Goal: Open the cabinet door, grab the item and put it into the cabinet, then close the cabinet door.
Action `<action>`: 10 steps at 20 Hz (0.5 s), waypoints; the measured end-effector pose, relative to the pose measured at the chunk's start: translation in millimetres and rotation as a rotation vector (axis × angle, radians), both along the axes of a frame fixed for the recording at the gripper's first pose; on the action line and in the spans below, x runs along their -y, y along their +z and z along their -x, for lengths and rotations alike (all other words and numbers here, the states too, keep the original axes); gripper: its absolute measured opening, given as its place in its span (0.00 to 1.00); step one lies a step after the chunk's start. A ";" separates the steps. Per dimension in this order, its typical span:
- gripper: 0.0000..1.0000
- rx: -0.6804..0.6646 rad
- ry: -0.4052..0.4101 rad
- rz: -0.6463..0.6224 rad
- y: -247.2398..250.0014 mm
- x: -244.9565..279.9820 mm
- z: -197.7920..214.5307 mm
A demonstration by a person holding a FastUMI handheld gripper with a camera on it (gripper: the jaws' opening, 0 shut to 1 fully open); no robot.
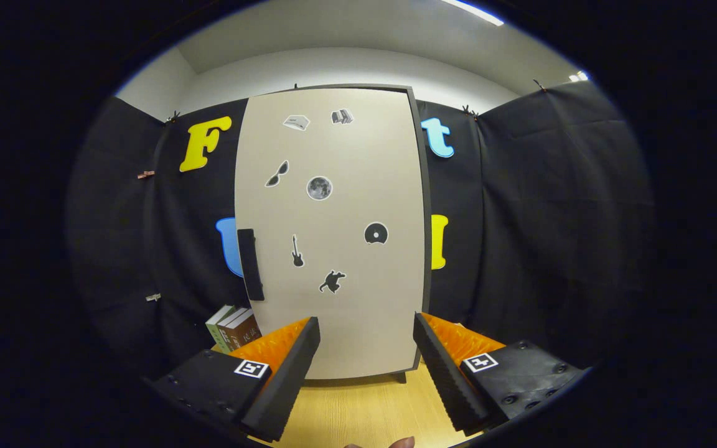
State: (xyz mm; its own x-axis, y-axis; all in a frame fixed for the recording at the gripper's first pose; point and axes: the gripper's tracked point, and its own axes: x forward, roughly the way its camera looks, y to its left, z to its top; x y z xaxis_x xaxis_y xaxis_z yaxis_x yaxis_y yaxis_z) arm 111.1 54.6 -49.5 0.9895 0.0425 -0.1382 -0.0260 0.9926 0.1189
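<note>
A tall beige cabinet door [333, 249] stands shut straight ahead, dotted with small stickers. Its black handle [250, 264] runs vertically along the door's left edge. Several upright books [234, 328] stand left of the cabinet's foot, just beyond my left finger. My gripper [366, 330] is open, both fingers pointing at the lower part of the door with nothing between them. The handle lies above and to the left of the left fingertip [310, 326].
The cabinet stands on a light wooden tabletop [365, 410] that runs under the fingers. Black cloth walls close in the booth on both sides. A fingertip of a person [399, 443] shows below the gripper.
</note>
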 end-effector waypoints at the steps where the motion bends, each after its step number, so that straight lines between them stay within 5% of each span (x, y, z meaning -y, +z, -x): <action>1: 0.97 -0.001 0.001 0.001 -0.6 0.6 1.3; 10: 0.97 0.000 0.005 -0.003 1.1 1.3 4.8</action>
